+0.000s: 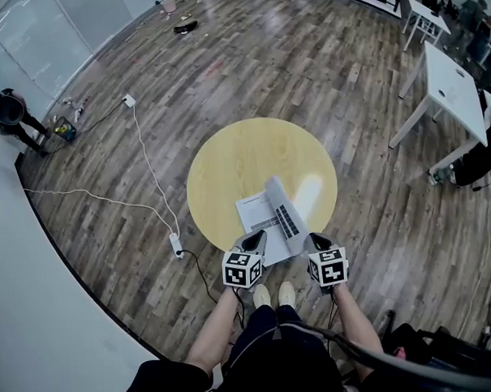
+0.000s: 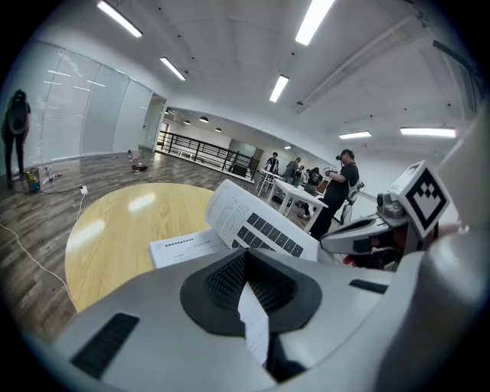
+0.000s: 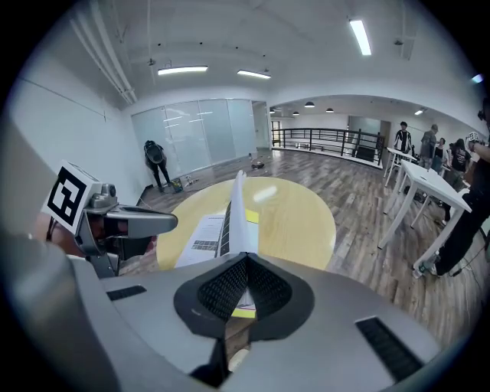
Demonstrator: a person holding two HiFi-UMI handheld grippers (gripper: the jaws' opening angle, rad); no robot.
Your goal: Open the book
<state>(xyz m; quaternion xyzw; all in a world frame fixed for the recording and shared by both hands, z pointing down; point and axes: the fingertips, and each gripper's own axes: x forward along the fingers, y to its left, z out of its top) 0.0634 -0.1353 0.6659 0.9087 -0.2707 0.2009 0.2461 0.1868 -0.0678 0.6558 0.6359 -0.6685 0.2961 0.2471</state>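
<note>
No legible text anywhere.
Print on the book [image 1: 258,208] pages, at the table's [image 1: 228,159] 6 o'clock edge, was too small to read.

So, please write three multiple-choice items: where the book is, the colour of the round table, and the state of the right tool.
1. Where does the book lie?
A) on the round table, at its near side
B) on the floor
C) on a white desk

2. What colour is the round tabletop?
A) black
B) pale yellow
C) red

3. How is the right tool?
A) open and empty
B) shut on a raised page
C) shut on a cable

1 A: the head view shows it on the yellow top.
2 B: every view shows pale yellow wood.
3 B: its jaws are together on the page.
</note>
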